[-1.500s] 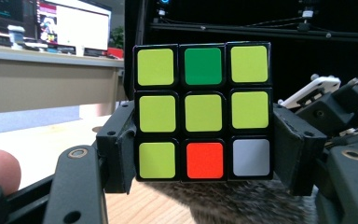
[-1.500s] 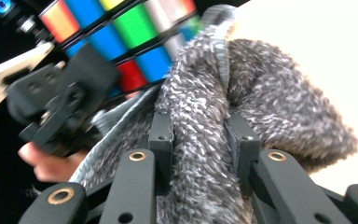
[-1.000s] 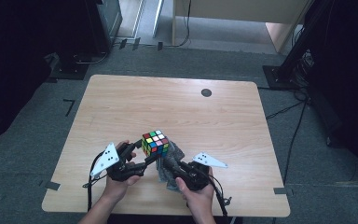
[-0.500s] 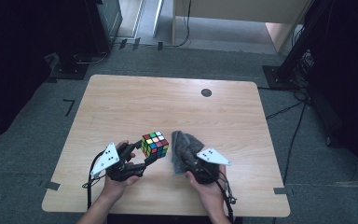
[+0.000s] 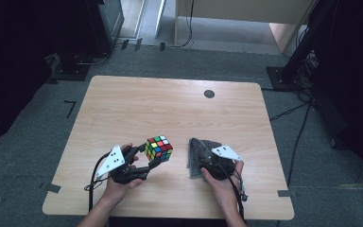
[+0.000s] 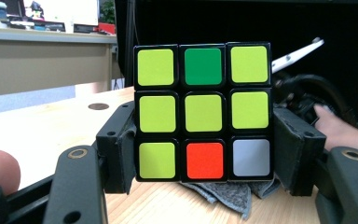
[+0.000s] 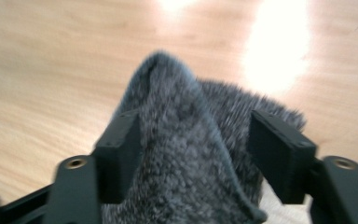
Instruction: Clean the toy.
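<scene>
Evenly lit table (image 5: 170,109), dark surround. Strong glare patch on wood in right gripper view; cloth (image 7: 186,158) blurred. Cube (image 6: 203,112) sharp.

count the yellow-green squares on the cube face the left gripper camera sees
6 on that face of the cube: both top corners, the whole middle row, and the bottom left. The top middle is green, the bottom middle orange-red, the bottom right grey-white. None on this face is hidden.
</scene>
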Action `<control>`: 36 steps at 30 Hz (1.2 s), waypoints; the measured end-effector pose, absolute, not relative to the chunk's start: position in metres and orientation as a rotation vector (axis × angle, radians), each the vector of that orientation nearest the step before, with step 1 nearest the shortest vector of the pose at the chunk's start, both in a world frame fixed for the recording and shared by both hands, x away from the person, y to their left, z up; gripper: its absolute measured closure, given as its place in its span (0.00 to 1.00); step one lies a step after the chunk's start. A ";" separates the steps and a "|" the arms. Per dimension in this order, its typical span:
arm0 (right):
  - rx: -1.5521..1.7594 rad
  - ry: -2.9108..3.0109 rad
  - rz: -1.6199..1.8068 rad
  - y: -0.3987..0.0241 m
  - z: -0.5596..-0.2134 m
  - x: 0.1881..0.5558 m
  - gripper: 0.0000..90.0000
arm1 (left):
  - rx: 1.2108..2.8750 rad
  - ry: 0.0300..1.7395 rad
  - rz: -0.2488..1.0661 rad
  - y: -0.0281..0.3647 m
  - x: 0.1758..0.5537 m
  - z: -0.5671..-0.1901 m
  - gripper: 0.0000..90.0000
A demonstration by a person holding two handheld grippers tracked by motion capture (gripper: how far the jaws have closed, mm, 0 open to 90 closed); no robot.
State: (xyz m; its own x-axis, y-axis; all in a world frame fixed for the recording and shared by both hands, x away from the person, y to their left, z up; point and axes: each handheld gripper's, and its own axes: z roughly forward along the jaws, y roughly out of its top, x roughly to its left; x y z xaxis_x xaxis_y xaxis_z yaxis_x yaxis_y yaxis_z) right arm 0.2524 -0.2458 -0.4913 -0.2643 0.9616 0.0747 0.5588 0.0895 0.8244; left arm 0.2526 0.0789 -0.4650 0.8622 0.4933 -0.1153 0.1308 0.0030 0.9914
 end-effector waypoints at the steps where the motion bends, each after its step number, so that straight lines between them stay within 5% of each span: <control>1: 1.492 1.866 1.061 -0.246 -0.488 0.252 0.31 | 1.562 0.511 0.305 0.079 0.253 -0.465 0.38; 17: 1.396 1.809 1.581 -0.205 -0.409 0.208 0.26 | 1.644 0.445 0.413 0.061 0.245 -0.479 0.38; 25: 1.469 1.915 1.608 -0.188 -0.417 0.210 0.15 | 1.639 0.405 0.436 0.053 0.238 -0.479 0.38; 36: 1.513 1.959 1.682 -0.181 -0.420 0.210 0.16 | 1.642 0.370 0.482 0.050 0.234 -0.479 0.38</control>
State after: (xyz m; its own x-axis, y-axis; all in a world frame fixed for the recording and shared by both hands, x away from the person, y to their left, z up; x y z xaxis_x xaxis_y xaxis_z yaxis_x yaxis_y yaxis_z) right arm 0.2098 -0.1811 -0.4197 -0.4804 0.7420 0.4677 0.5746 -0.1366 0.8069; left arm 0.2339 0.0495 -0.4793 0.8580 0.5044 0.0967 -0.0375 -0.1261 0.9913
